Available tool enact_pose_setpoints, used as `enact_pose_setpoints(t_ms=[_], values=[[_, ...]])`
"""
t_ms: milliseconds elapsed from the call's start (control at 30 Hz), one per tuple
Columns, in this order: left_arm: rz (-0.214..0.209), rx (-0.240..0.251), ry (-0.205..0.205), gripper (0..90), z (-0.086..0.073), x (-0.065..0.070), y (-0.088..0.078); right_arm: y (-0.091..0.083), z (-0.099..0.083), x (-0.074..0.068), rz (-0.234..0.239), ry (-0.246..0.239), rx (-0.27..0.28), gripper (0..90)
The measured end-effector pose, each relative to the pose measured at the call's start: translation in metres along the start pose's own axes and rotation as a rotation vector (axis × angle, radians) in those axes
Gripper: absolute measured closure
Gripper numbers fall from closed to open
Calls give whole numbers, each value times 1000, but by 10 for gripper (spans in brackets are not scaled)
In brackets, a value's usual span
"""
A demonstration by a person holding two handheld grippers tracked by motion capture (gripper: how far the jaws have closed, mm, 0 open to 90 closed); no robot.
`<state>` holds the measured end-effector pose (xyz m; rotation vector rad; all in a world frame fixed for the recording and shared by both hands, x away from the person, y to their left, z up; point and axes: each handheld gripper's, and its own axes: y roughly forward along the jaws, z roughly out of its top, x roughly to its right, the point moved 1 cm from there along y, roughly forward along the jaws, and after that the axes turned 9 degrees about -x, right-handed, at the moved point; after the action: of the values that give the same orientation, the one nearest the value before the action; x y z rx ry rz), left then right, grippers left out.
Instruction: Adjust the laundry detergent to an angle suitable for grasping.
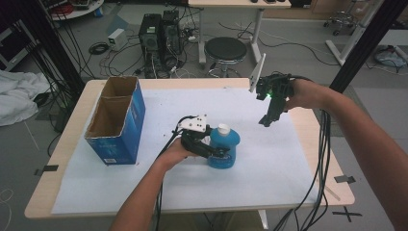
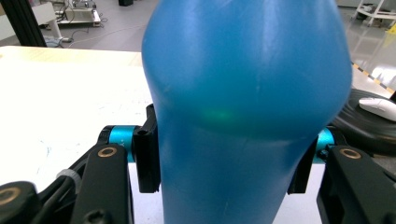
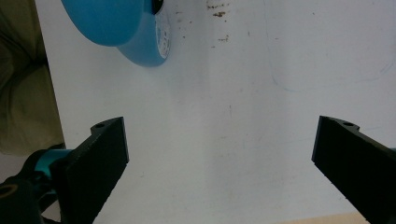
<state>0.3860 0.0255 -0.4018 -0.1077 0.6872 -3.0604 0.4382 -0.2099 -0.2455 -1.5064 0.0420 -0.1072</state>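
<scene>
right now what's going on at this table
A person works with a gripper in each hand. The left gripper is clamped around the lower body of a blue bottle with a white cap, which stands upright on the white sheet. The right gripper hangs above the sheet with its jaws wide open and nothing between them. An open blue cardboard box sits to the left, apart from the bottle.
</scene>
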Motion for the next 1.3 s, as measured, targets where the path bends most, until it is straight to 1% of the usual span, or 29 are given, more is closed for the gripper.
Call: enact_pose_setpoints(t_ms=[67,100,133,167,200,267,300,367,400,467,500,533,567,600,667,733,867,967,1033,1100,1133,1233,1267,1300], values=[[9,4,-6,416,1,0,0,0,0,-1,0,3,-3,27],[17,5,-11,383,1,0,0,0,0,-1,0,3,-2,27],[15,9,-12,363,2,0,-1,0,0,-1,-1,4,1,27],[17,8,-7,363,2,1,-1,0,0,-1,-2,4,2,27],[12,7,-12,357,2,2,-1,0,0,-1,-2,0,0,27],[16,-5,-18,307,3,3,-1,0,0,-1,-2,4,1,27],[12,-7,-16,301,3,4,-2,0,0,-1,-4,1,0,27],[21,-15,-13,298,4,6,-3,-1,-1,-2,-5,7,0,27],[29,-17,-16,269,5,7,-4,-1,-1,-2,-5,8,-1,27],[36,-27,-8,261,5,8,-7,-1,-1,-2,-5,5,-2,27],[41,-30,-14,258,5,9,-8,-1,-1,-2,-5,7,-2,27],[52,-39,-22,235,4,9,-9,-1,-1,-3,-6,7,-3,27],[55,-43,-36,190,4,10,-11,-1,-1,-3,-7,7,-1,27],[56,-45,-41,183,4,11,-13,-1,-1,-3,-8,7,-2,27],[65,-47,-40,183,5,13,-18,-1,-1,-3,-8,4,-5,27],[94,-37,-50,183,7,15,-22,-1,-2,-4,-11,10,-4,27],[106,-64,-46,183,8,18,-32,-2,-2,-4,-11,10,-3,27],[122,-82,-60,183,9,21,-40,-1,-4,-5,-12,12,-3,27],[129,-95,-82,183,12,22,-46,0,-4,-5,-11,12,-4,27],[135,-133,-110,183,18,23,-50,1,-4,-5,-9,16,-6,27],[153,-160,-103,183,20,23,-53,1,-4,-5,-10,13,-6,27],[199,-201,-67,183,24,24,-63,1,-4,-6,-11,13,-3,27],[215,-210,-72,183,25,23,-66,1,-4,-6,-11,13,-3,27],[228,-219,-89,183,27,22,-69,1,-5,-6,-12,12,0,27]])
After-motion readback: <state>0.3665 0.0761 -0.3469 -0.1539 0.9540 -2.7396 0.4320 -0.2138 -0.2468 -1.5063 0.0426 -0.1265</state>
